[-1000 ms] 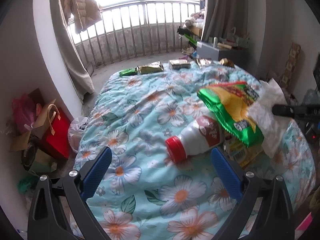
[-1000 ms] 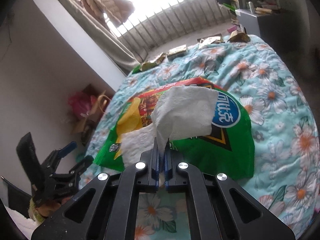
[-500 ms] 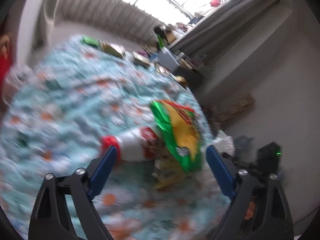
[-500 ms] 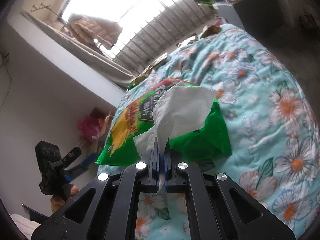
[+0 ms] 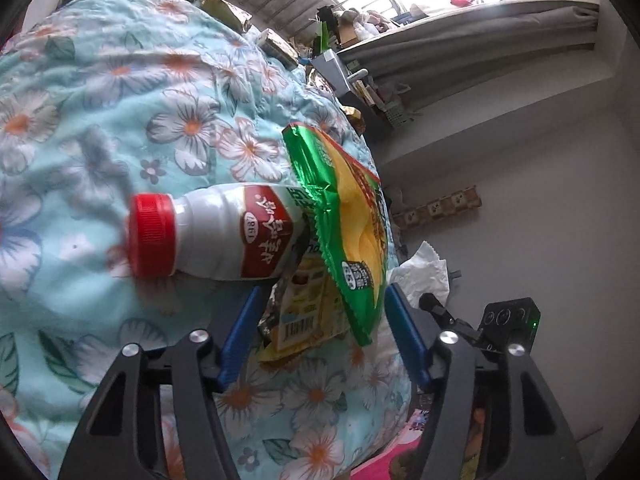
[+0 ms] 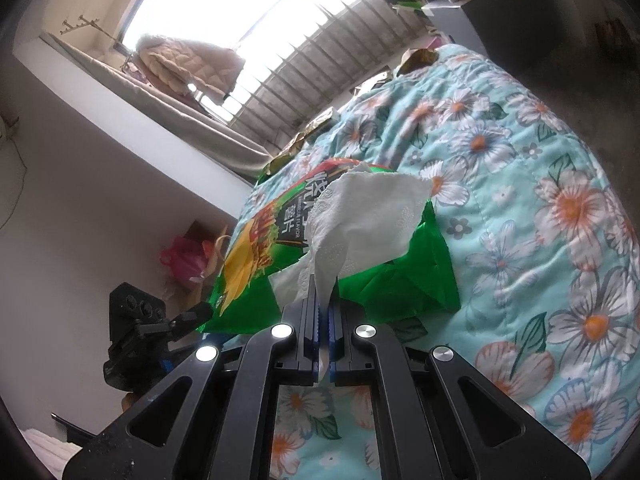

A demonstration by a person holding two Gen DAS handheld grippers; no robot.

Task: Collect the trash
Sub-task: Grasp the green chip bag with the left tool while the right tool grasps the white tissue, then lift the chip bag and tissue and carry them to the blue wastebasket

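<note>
A green and yellow chip bag [image 5: 348, 236] lies on the floral quilt [image 5: 120, 80], over a white bottle with a red cap [image 5: 216, 232] and a yellow wrapper [image 5: 304, 316]. My left gripper [image 5: 320, 316] is open, its blue fingers either side of the wrapper and the bag's lower end. My right gripper [image 6: 325, 292] is shut on a white tissue [image 6: 360, 216] held in front of the chip bag [image 6: 288, 248]. The tissue also shows in the left wrist view [image 5: 424, 276].
Several gold and green wrappers [image 5: 224, 12] lie at the quilt's far edge near a railing. A grey cabinet [image 5: 340, 72] with clutter stands beyond the bed. Pink and red bags [image 6: 188, 260] sit on the floor by the wall.
My left gripper has rolled and come close to the bottle and chip bag, its fingers now around the wrapper. My right gripper has tilted, still holding the tissue.
</note>
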